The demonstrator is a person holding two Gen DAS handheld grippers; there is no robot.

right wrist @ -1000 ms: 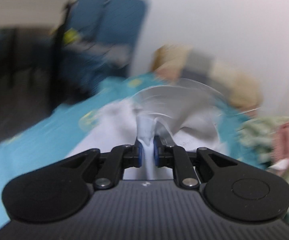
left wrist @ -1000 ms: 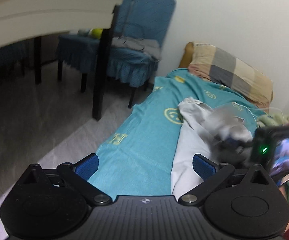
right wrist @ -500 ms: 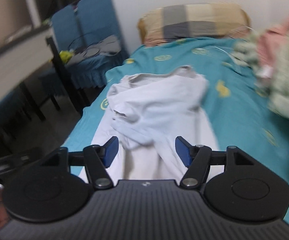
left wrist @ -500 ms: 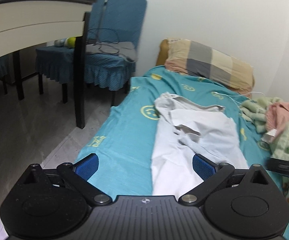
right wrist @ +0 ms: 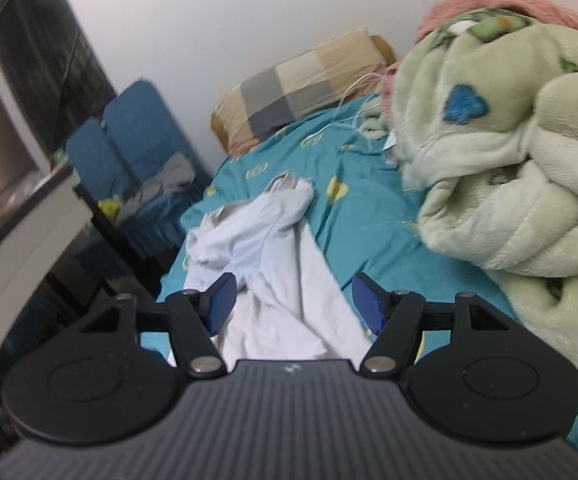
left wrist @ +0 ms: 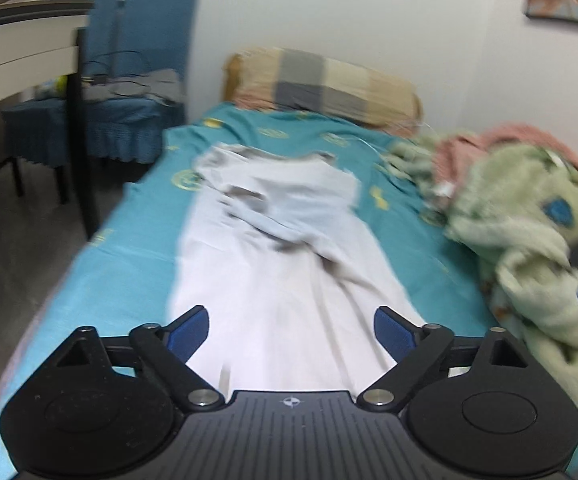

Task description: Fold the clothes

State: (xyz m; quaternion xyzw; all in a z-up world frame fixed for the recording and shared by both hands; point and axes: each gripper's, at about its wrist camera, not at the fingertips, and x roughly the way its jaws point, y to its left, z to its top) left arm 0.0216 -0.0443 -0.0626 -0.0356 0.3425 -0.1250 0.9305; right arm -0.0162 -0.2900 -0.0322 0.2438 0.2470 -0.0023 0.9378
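**Mia:** Since the white shirt (left wrist: 285,280) lies long on the teal bed (left wrist: 129,248) with its top part all bunched up, what could go wrong?

**Ben:** The left gripper (left wrist: 291,330) is over the near end of it. Its blue fingers (left wrist: 189,330) are spread wide (they just closed a little) and nothing is pinched between them. If they bite down there, they might catch only the top layer, and the fold would come out crooked.

**Mia:** And the other one?

**Ben:** The right gripper (right wrist: 291,306) has its fingers (right wrist: 221,304) spread too. They have just opened, and the shirt (right wrist: 273,264) is only below them, not held. I think the sleeve is flopped over the middle, but the picture is blurry there.

**Mia:** So the lumps could get folded in?

**Ben:** Yes. Also the fluffy green blanket (right wrist: 501,184) sits just beside the shirt. A wide swing could snag it or drag it over.

**Mia:** And the bed edge?

**Ben:** The shirt lies near it. A hard pull could slide it off toward the floor (left wrist: 17,240).
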